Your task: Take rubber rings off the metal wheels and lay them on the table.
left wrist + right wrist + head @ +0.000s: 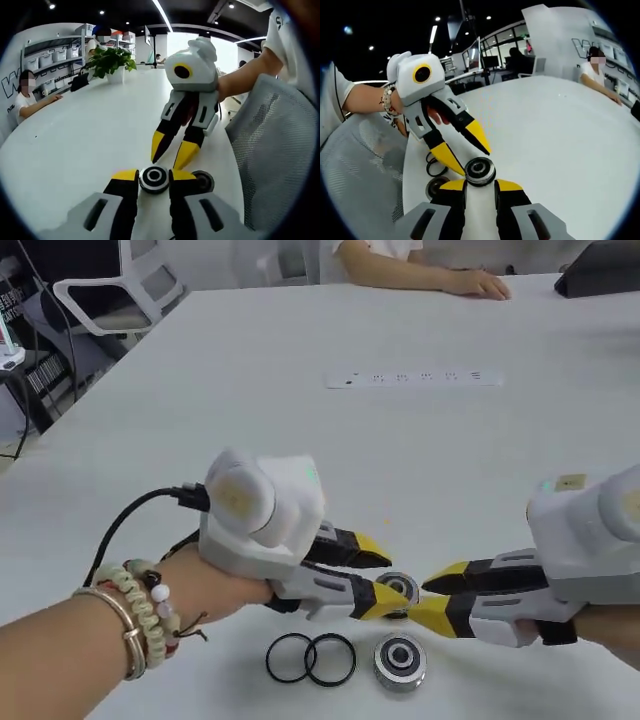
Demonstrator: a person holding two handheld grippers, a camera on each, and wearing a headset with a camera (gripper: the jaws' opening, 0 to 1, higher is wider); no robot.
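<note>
A metal wheel (pixel 398 588) with a black rubber ring round its rim is held just above the table. My left gripper (pixel 384 582) is shut on this wheel (pixel 154 179), one tip on each side. My right gripper (pixel 424 600) comes in from the right, and its tips pinch the ringed edge of the same wheel (pixel 480 171). The right gripper (pixel 170 157) faces me in the left gripper view, and the left gripper (pixel 472 157) in the right gripper view. A second wheel (pixel 400 661) lies on the table. Two loose rubber rings (pixel 310 658) lie beside it.
A white power strip (pixel 413 378) lies mid-table. A person's hand (pixel 470 282) rests at the table's far edge, beside a dark case (pixel 600 275). A white chair (pixel 120 295) stands at the far left. A potted plant (pixel 112 62) stands further along the table.
</note>
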